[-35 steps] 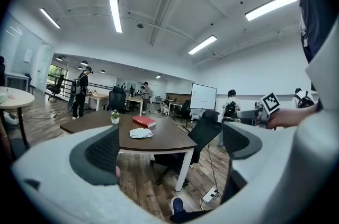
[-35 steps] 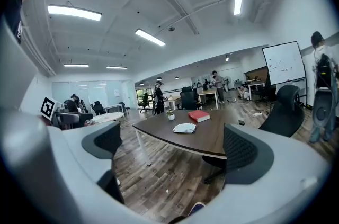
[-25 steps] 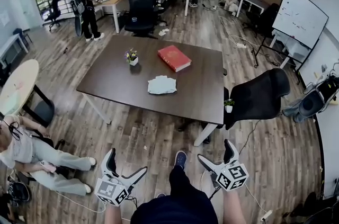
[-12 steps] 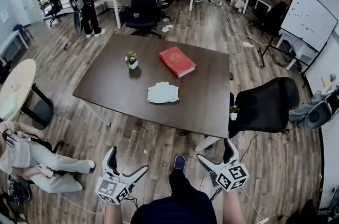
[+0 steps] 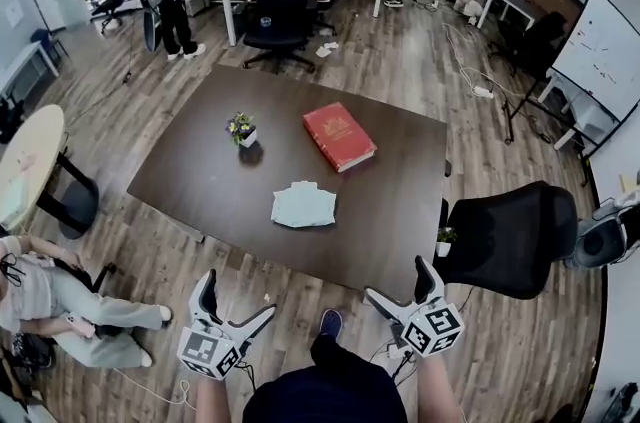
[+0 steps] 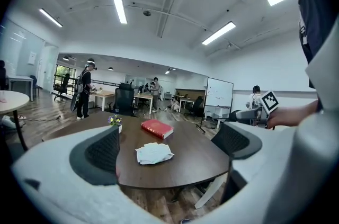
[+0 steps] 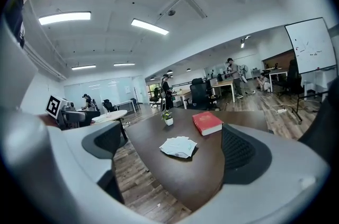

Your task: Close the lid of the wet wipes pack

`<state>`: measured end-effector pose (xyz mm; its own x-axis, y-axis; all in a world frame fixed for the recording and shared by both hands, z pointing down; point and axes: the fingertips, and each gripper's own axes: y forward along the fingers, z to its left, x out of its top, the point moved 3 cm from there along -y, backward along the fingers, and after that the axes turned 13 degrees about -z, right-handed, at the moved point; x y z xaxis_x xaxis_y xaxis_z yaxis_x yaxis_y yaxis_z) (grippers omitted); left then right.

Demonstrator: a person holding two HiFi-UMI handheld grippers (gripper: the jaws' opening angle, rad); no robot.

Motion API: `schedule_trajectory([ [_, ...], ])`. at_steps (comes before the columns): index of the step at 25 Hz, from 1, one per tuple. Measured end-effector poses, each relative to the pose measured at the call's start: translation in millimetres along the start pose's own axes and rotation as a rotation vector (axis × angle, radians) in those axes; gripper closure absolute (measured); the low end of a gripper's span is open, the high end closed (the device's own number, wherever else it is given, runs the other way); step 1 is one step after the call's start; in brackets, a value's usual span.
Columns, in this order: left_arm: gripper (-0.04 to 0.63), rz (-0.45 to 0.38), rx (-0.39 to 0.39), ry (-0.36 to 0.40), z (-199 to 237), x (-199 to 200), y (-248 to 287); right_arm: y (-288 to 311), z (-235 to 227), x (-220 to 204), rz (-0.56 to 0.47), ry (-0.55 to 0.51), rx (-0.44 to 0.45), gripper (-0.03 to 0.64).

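Observation:
The wet wipes pack (image 5: 303, 205) is a flat, pale, crumpled-looking packet lying near the front edge of the dark brown table (image 5: 390, 201). It also shows in the left gripper view (image 6: 153, 153) and in the right gripper view (image 7: 178, 146). I cannot tell how its lid stands from this distance. My left gripper (image 5: 237, 301) and right gripper (image 5: 398, 281) are held low in front of the person's body, well short of the table. Both are open and hold nothing; the pack shows far off between the jaws of each.
A red book (image 5: 339, 136) and a small flower pot (image 5: 241, 129) sit farther back on the table. A black office chair (image 5: 510, 236) and a small potted plant (image 5: 444, 239) stand at the table's right corner. A person (image 5: 60, 296) sits at left near a round table (image 5: 25, 166).
The table and the pack have come closer and lower in the head view as the person walks toward them. Both grippers stay open in the same pose.

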<state>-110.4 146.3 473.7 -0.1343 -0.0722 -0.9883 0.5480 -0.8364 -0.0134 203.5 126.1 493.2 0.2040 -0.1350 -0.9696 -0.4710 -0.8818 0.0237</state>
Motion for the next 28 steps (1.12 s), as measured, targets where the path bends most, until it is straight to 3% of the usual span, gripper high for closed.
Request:
schedule_trajectory([
  [10,-0.003,0.006,0.020,0.007,15.1,2.4,99.5,69.7,-63.0,6.5,0.040,0.030,0.075,0.015],
  [20,-0.003,0.047,0.044,0.004,31.1,-5.5,128.7,113.3,-79.4,5.2,0.043,0.060,0.127,0.015],
  [28,-0.003,0.062,-0.003,-0.025,64.9,-15.4,156.4,148.0,-76.1,3.5,0.045,0.052,0.117,0.017],
])
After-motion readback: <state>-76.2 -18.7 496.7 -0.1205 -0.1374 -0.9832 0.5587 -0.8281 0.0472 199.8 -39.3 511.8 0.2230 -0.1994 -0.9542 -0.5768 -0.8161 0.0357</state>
